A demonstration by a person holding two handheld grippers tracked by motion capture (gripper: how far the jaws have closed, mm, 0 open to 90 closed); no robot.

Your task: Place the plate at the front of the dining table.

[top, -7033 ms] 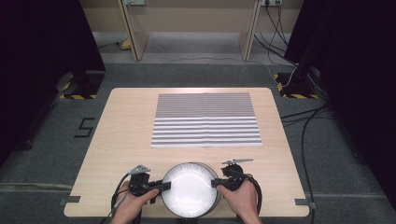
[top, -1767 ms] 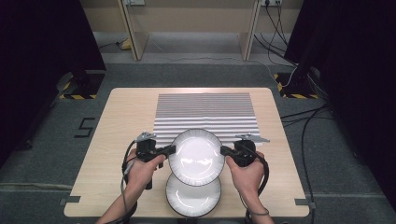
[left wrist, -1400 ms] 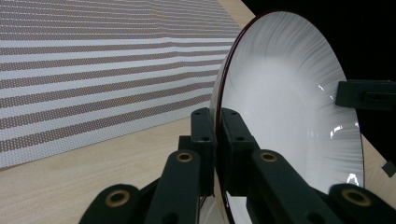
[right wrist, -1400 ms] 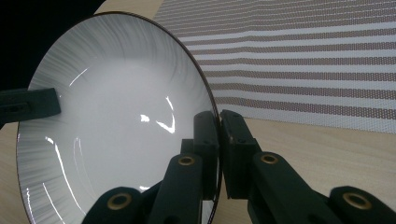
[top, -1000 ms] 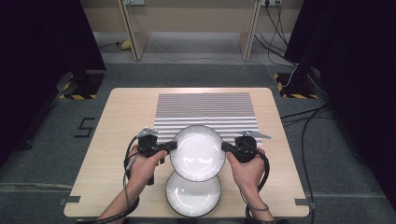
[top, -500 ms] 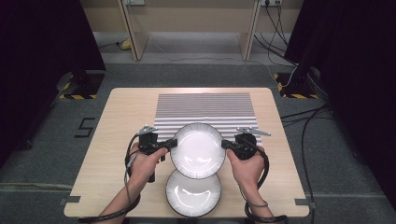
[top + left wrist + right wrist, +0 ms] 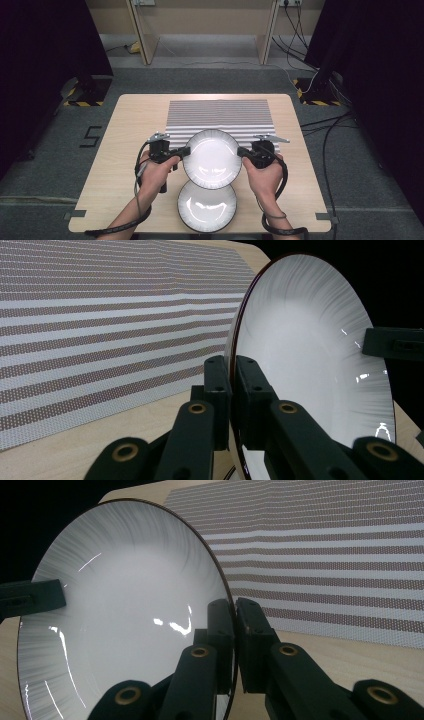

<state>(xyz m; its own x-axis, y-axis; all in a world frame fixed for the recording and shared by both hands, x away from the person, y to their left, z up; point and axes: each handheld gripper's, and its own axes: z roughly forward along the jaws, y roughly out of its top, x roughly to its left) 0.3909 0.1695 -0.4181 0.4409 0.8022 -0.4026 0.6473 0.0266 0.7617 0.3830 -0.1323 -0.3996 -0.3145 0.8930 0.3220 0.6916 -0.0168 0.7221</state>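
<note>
Two round white ceramic plates with fine grey ribbing and a thin dark rim were on hand. One, the lower plate point(image 7: 207, 205), lay flat on the pale wooden table point(image 7: 115, 145) near its front edge. The other, the held plate point(image 7: 211, 158), was lifted above the table between the two grippers, and from the high view its near edge overlapped the far edge of the lower plate. Beyond it lay a grey-and-white striped mat point(image 7: 220, 114), spread across the middle of the tabletop — the held plate's far edge covered part of the mat's front border. Dark curtains flanked the table on both sides, and black cables point(image 7: 330, 130) trailed over the grey floor to the right.

The left gripper point(image 7: 176, 153) met the held plate at its left rim, and the right gripper point(image 7: 245, 152) at its right rim, each in one of the person's hands. In the left gripper view the black jaws were closed tight on the plate's rim point(image 7: 235, 390), with the rim pinched between them and the plate standing edge-on. In the right gripper view the jaws clamped the opposite rim point(image 7: 233, 630) the same way — almost fully closed, with just the plate's thickness between them.
</note>
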